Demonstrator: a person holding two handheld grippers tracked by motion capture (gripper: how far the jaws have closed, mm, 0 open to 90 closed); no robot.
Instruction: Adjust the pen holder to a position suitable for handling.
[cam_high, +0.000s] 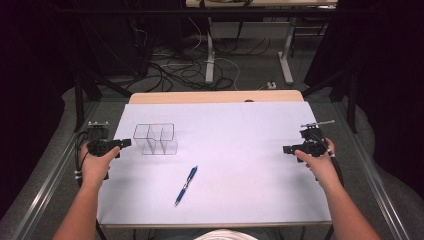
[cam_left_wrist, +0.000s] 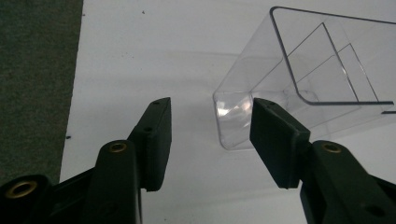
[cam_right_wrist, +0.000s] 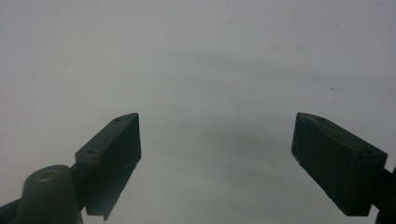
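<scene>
Fingers (cam_left_wrist: 154, 135) of the left gripper (cam_left_wrist: 210, 135) stand wide apart with nothing between them, and the clear plastic box (cam_left_wrist: 299, 74) with its inner dividers sits just ahead of them, its near corner close beside the far-side finger (cam_left_wrist: 273, 140) without visibly touching it. From the high view the same left gripper (cam_high: 122, 143) rests at the edge of the white table (cam_high: 240, 125), pointing at the box (cam_high: 155, 138), which stands upright just beyond its tips. Over on the other side, the right gripper (cam_right_wrist: 215, 154) also has its fingers (cam_right_wrist: 114, 154) spread wide over bare white surface; seen from above, the right gripper (cam_high: 287, 149) is well apart from everything. A blue pen (cam_high: 186, 185) lies flat between the two hands, nearer the person, well short of either set of fingers.

This looks like the very start: nothing is held, and both hands are poised. Judging by the layout, the pen probably belongs in a compartment of the box. The next move likely calls for one gripper to travel to the pen, straddle its barrel crosswise and close, while the left could steady the box wall.
</scene>
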